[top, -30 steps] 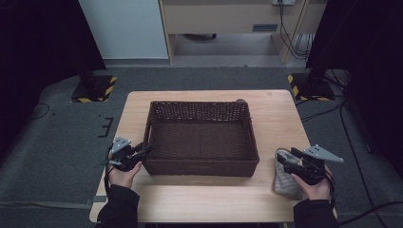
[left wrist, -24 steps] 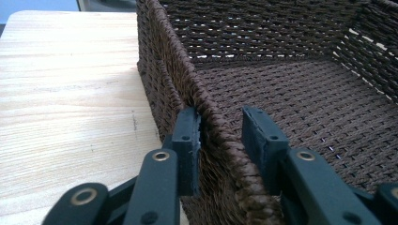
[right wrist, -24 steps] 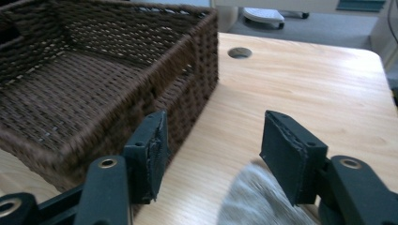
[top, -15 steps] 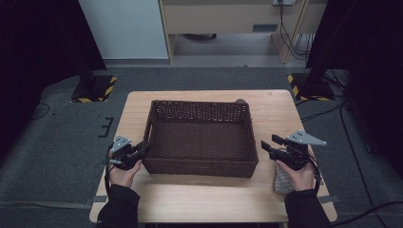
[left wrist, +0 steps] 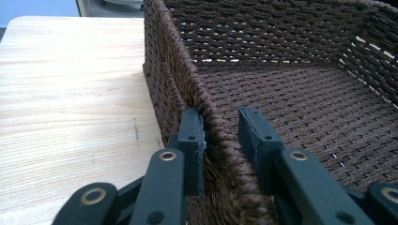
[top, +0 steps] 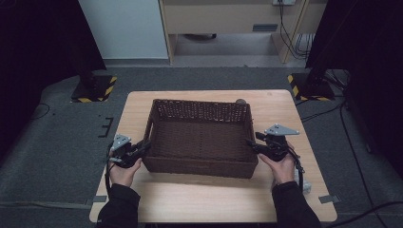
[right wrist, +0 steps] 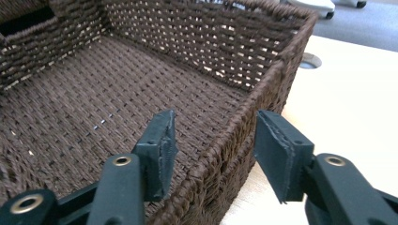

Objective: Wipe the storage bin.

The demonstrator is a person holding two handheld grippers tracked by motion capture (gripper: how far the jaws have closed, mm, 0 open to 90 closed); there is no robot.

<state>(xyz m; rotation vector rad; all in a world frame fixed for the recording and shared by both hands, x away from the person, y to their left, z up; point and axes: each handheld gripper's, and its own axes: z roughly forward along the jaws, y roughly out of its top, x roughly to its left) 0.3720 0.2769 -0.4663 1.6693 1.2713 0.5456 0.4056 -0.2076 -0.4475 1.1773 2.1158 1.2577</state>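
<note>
Basket (top: pixel 199 137) sits mid-tabletop, long axis left to right, one short wall at each gripper. Left gripper (left wrist: pixel 220 136) clamps its wall; right gripper (right wrist: pixel 213 136) straddles the opposite rim, jaws closing but apart (not yet pressing).

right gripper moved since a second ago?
Yes. The right gripper went from the table's near-right corner area up to the basket, its jaws, which have been closing, now straddling the right wall without pressing it.

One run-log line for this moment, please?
left gripper: jaws just closed onto basket left wall | right gripper: jaws just closing, right wall between, ungripped
</note>
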